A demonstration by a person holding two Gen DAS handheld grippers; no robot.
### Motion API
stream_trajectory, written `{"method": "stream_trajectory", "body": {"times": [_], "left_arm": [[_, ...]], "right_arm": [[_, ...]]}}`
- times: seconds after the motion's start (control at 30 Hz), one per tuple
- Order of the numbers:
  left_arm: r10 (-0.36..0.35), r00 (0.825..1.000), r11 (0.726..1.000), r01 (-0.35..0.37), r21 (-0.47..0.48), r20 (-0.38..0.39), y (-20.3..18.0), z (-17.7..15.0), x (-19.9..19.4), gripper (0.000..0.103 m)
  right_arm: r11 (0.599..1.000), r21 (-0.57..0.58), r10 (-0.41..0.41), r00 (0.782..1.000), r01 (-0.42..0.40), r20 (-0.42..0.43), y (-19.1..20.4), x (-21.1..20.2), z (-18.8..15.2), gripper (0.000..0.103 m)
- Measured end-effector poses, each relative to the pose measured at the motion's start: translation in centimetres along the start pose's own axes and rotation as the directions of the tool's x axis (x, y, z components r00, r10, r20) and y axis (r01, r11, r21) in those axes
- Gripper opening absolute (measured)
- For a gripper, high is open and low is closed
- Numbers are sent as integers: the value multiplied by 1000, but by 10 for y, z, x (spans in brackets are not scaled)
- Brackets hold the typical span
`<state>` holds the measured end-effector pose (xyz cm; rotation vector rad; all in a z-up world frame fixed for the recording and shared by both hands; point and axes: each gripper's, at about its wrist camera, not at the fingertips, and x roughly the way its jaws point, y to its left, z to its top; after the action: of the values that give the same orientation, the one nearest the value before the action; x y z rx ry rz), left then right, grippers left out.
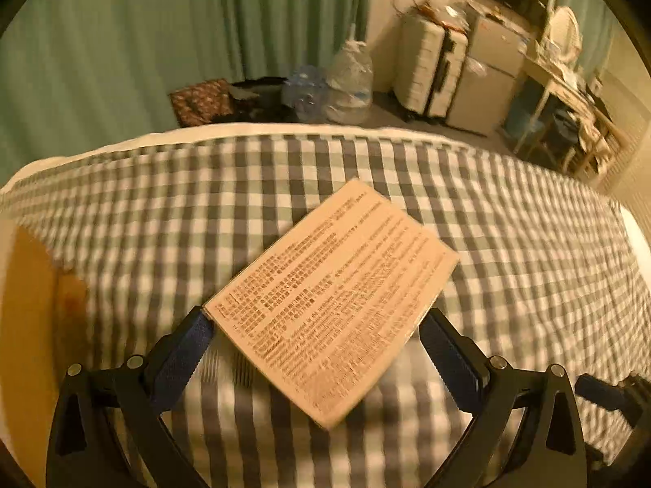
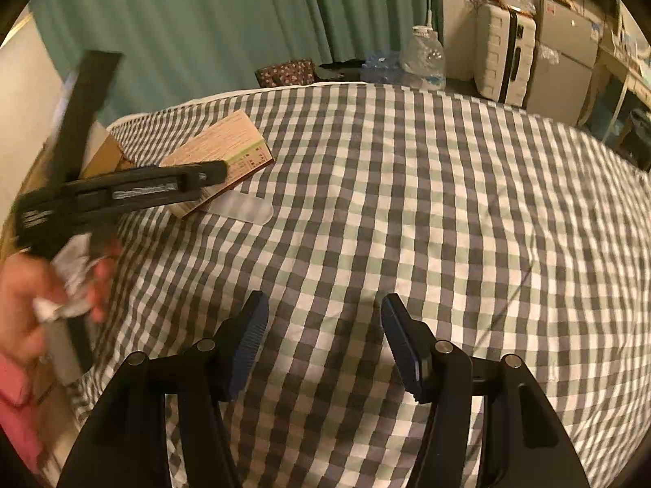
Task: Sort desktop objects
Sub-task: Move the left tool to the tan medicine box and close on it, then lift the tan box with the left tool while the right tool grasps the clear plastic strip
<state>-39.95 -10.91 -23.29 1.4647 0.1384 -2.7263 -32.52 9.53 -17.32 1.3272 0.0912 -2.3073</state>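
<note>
My left gripper [image 1: 315, 319] is shut on a flat beige box [image 1: 329, 297] printed with dense text, held tilted above the checked cloth [image 1: 508, 244]. Its blue pads [image 1: 183, 358] press the box's two near edges. The right wrist view shows the same box [image 2: 228, 154] at the far left in the left gripper [image 2: 211, 173], with a clear plastic piece [image 2: 244, 207] lying on the cloth below it. My right gripper [image 2: 323, 309] is open and empty, low over the cloth [image 2: 407, 203].
A brown cardboard box [image 2: 103, 158] sits at the left edge of the surface; it shows as an orange-brown shape in the left wrist view [image 1: 36, 305]. Beyond the far edge stand water bottles [image 1: 350, 81], a white suitcase [image 1: 427, 69] and a cluttered shelf [image 1: 569, 93].
</note>
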Motion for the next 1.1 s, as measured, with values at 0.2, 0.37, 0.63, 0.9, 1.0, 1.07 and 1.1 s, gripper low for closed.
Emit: {"method": "stream_trajectory", "body": {"times": [0.2, 0.37, 0.63, 0.9, 1.0, 1.07, 1.1], "left_arm": [[-51, 998, 996, 53, 76, -30, 4, -7, 7, 96], [69, 997, 995, -67, 79, -23, 7, -33, -24, 92], [313, 949, 945, -315, -92, -29, 32, -69, -74, 92], [314, 949, 937, -316, -148, -37, 38, -69, -73, 92], [306, 951, 941, -310, -133, -46, 38, -67, -69, 92], [306, 951, 942, -309, -131, -47, 40, -71, -71, 92], [301, 952, 943, -305, -132, -49, 40, -71, -72, 92]], "right_arm": [[1000, 9, -11, 1000, 11, -17, 4, 3, -4, 58], [1000, 8, -23, 1000, 23, -19, 7, 5, -6, 58], [981, -194, 33, 999, -25, 39, 48, 12, 12, 58], [917, -384, 113, 994, -106, -6, 95, 75, 37, 58], [919, -377, 116, 993, -112, -13, 95, 83, 37, 56], [923, -372, 106, 994, -103, -12, 95, 78, 31, 36], [922, -375, 88, 996, -93, -30, 94, 73, 25, 26]]}}
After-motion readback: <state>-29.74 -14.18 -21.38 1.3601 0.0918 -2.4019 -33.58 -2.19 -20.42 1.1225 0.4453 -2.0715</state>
